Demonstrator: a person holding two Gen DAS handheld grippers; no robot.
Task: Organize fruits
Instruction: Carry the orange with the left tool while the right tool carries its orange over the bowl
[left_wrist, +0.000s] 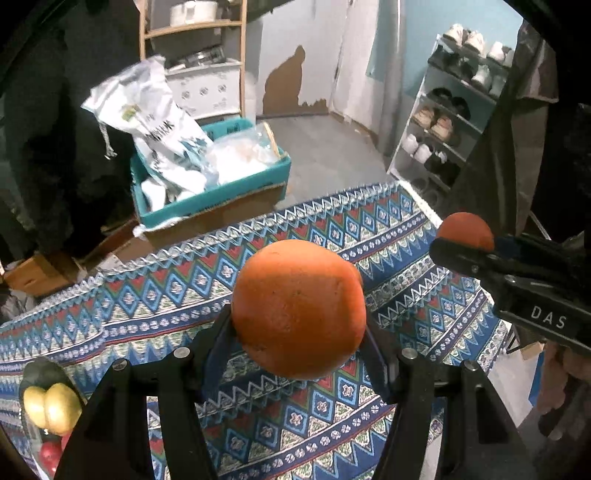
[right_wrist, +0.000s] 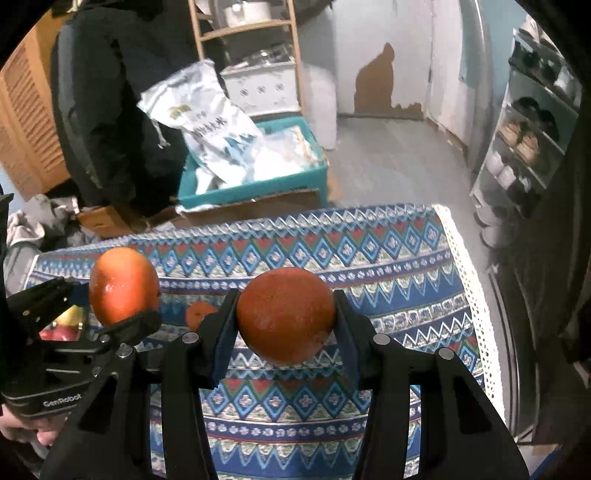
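Far left: held pile of yellow and red fruit (left_wrist: 51, 408) on patterned tablecloth (left_wrist: 147, 306) | left gripper (left_wrist: 299, 332): pinched larger orange (left_wrist: 298, 308), lifted clear of cloth | right gripper (right_wrist: 286, 321): clamped smaller orange (right_wrist: 286, 314), likewise aloft | loose orange (right_wrist: 199, 314) lay between grippers; pile nearer left hand.

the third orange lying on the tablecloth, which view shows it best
The right wrist view. There the third orange lies on the tablecloth, partly hidden by the right hand-held gripper and its held orange. The left wrist view does not show it.
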